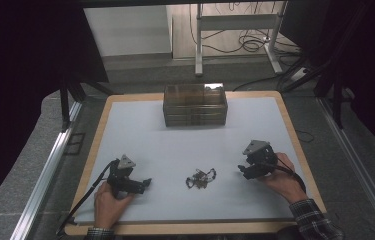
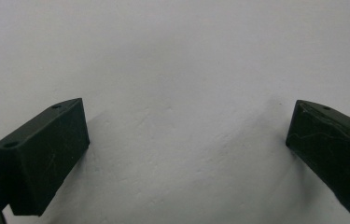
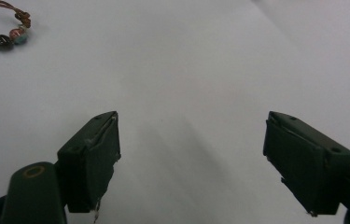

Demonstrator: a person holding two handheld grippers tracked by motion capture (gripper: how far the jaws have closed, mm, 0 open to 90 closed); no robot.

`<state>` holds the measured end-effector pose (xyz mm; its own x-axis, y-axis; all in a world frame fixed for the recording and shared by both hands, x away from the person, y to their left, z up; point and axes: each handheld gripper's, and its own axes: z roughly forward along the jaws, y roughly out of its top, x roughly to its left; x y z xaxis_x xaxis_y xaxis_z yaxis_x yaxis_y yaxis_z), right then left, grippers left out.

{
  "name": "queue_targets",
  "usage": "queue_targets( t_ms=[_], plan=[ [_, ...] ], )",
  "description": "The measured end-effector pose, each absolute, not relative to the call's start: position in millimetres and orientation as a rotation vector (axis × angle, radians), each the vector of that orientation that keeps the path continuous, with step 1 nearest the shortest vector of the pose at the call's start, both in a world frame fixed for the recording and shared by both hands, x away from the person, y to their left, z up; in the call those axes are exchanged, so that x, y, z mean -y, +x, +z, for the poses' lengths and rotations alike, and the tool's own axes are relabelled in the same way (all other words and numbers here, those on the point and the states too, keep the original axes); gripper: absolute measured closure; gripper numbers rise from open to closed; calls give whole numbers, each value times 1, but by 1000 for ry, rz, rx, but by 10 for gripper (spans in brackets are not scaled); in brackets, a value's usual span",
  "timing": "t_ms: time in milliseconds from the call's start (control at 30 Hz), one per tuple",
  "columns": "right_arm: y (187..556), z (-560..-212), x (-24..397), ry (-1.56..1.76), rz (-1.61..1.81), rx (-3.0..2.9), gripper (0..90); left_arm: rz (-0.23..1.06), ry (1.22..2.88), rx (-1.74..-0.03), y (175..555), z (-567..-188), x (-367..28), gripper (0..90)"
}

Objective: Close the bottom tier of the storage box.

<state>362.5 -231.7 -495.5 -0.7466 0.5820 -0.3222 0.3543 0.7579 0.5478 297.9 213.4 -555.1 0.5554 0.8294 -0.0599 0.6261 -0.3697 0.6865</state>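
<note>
A small tangle of beaded jewellery (image 1: 200, 178) lies on the white table mat (image 1: 190, 145), between the two hands. In the right gripper view a beaded string (image 3: 2, 37) with dark and reddish beads shows at the top left corner. My left gripper (image 1: 147, 182) rests low at the front left, held by a hand, its jaws wide apart over bare mat (image 2: 182, 112). My right gripper (image 1: 241, 170) sits to the right of the jewellery, jaws apart with nothing between them (image 3: 191, 140).
A stack of clear brownish plastic boxes (image 1: 194, 104) stands at the back middle of the mat. The mat has a wooden border (image 1: 95, 145). Table legs and cables (image 1: 247, 42) lie on the floor beyond.
</note>
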Motion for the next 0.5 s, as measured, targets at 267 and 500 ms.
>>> queue_targets(
  t_ms=[267, 500],
  plan=[
    [366, -494, 217, 620, 584, -2442, 216, 390, 2119, -1164, 298, -555, -213, 0],
    [369, -494, 204, 552, 525, -2407, 229, 390, 2119, -1164, 298, -555, -213, 0]
  ],
)
